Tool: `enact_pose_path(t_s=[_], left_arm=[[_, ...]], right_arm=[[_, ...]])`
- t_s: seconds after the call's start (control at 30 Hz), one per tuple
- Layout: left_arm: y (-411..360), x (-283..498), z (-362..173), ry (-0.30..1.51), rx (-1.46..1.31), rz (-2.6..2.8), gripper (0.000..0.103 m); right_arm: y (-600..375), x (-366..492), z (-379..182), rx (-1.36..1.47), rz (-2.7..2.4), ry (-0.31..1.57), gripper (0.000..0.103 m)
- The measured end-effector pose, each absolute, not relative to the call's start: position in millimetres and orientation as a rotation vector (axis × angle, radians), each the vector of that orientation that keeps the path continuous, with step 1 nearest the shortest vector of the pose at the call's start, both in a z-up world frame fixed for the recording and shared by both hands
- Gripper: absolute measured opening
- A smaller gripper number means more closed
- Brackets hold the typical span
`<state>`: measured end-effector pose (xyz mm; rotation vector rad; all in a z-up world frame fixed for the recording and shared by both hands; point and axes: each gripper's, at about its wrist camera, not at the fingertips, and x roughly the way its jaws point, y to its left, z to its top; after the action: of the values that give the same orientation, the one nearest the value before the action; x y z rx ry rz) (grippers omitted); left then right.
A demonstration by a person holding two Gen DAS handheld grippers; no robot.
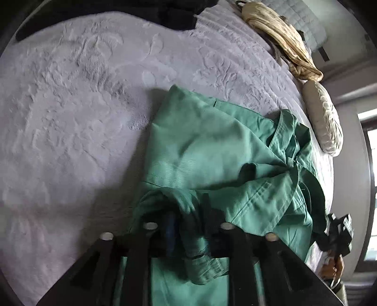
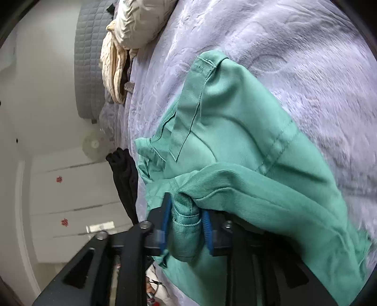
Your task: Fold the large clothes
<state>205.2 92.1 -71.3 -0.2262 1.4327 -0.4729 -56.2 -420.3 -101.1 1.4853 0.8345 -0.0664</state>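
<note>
A large green garment (image 1: pixel 212 146) lies partly folded on a lilac plush bed cover (image 1: pixel 70 106). My left gripper (image 1: pixel 186 226) is shut on a bunched edge of the garment at its near end. In the right wrist view the same green garment (image 2: pixel 247 146) hangs and drapes over the bed cover (image 2: pixel 294 47). My right gripper (image 2: pixel 186 223), with blue pads (image 2: pixel 166 211), is shut on a rolled fold of the cloth. The other gripper (image 1: pixel 339 233) shows at the garment's right edge in the left wrist view.
A cream knit garment (image 1: pixel 280 35) and a pale pillow (image 1: pixel 325 117) lie along the bed's far right side, with a grey quilted headboard (image 2: pixel 92 58) beyond. Dark clothing (image 1: pixel 176 14) lies at the far edge. A black cloth (image 2: pixel 124 179) hangs off the bedside; white cabinets (image 2: pixel 70 200) stand beyond.
</note>
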Motion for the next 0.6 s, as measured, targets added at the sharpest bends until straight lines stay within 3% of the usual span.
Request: enact_pose_path(t_s=[0.03,0.07,0.1,0.3,0.47,0.6], left_arm=[[93,203,-65,1.405,-0.210,-0.473,0.058],[95,201,-57,1.364,-0.182,-0.449,0.085],[98,198,-50,1.332,-0.170,-0.437,0.090],[113,186,-40,1.368,-0.236,-0.456,0.090],[116,165,-47,1.428,-0.182,-0.515,0.090],[113,149,-57,1.484,-0.216,-0.592,0.090]], right_arm=[[-422,-54,-100,1.470,-0.054,0.844,0.051],[-424,-53,-97,1.452,-0.043,0.843,0.058],[-425,-52,-95,1.446,-0.032,0.830,0.059],[-435,-61,-67,1.473,-0.025,0.678,0.063],[-422,-51,-20,1.039,-0.158,0.872,0.063],[-419,-44,-23,0.855,-0.224,0.994,0.065]])
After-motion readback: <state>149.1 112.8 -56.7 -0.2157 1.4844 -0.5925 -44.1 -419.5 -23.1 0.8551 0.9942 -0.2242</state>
